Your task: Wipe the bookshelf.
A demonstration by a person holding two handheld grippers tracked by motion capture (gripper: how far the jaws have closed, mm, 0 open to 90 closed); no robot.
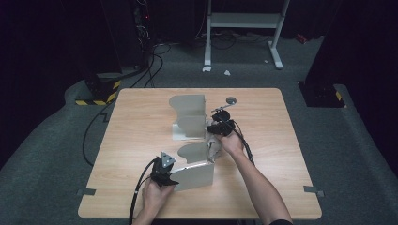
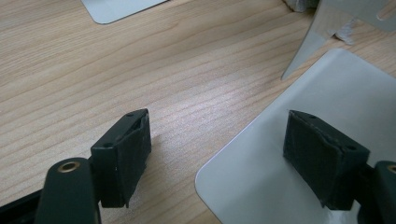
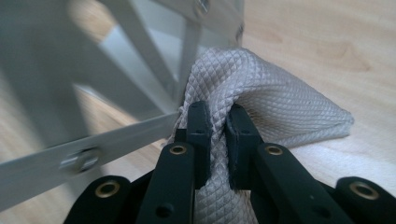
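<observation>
Cloth (image 3: 261,98) sits pinched in the right hand-held gripper (image 3: 219,116); the left hand-held gripper (image 2: 217,154) gapes wide over a metal plate (image 2: 299,140).

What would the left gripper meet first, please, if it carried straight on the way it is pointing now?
Probably the bare wooden table: the left gripper, jaws open, points down at it, with one pad over the corner of the flat grey metal plate. The upright bracket stands further right, though depth is hard to judge.

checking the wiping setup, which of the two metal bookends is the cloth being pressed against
The near bookend, the one closest to the person; the right gripper pinches the cloth against it. The far bookend stands apart.
</observation>
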